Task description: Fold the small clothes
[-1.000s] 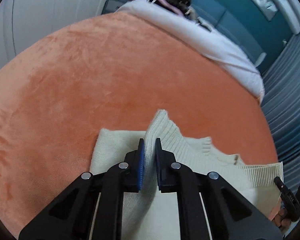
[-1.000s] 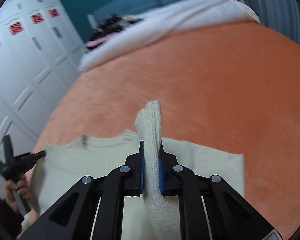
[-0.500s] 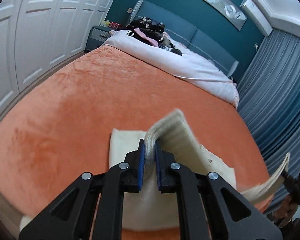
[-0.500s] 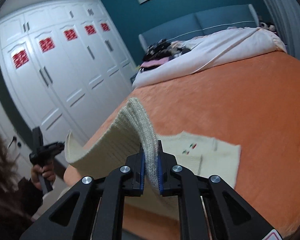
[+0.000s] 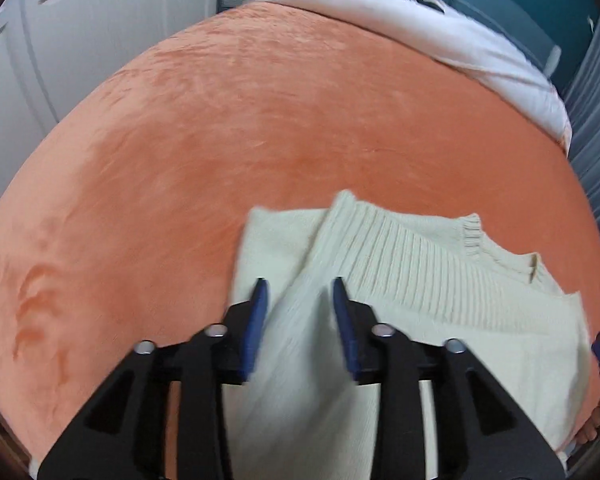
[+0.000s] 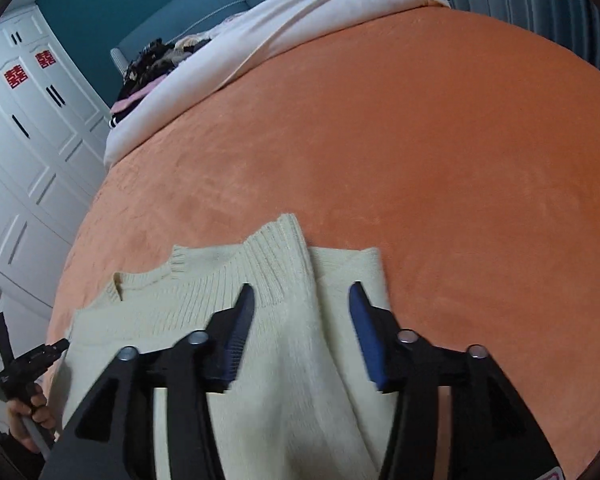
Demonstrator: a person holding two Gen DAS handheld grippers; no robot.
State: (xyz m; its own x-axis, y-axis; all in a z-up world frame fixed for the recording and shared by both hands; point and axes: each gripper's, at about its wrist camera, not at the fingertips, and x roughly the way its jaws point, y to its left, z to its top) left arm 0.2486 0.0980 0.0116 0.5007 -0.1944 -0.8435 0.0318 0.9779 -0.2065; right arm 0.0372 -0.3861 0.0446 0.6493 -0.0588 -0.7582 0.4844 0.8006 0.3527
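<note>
An orange plush bedspread (image 5: 228, 128) fills the room's bed, and the cream knit sweater (image 5: 420, 280) lies at its near edge. My left claw (image 5: 298, 300) and right claw (image 6: 300, 304) have just been opening; both stand spread, with the folded-over ribbed hem (image 6: 276, 268) lying loose between the pads. I judge it best to lift straight off the hem so the fold isn't dragged.

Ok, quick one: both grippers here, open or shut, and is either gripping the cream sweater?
Left gripper: open, jaws just opened, cream sweater lies loose between them.
Right gripper: open, jaws just opened, sweater's ribbed hem released between them.
</note>
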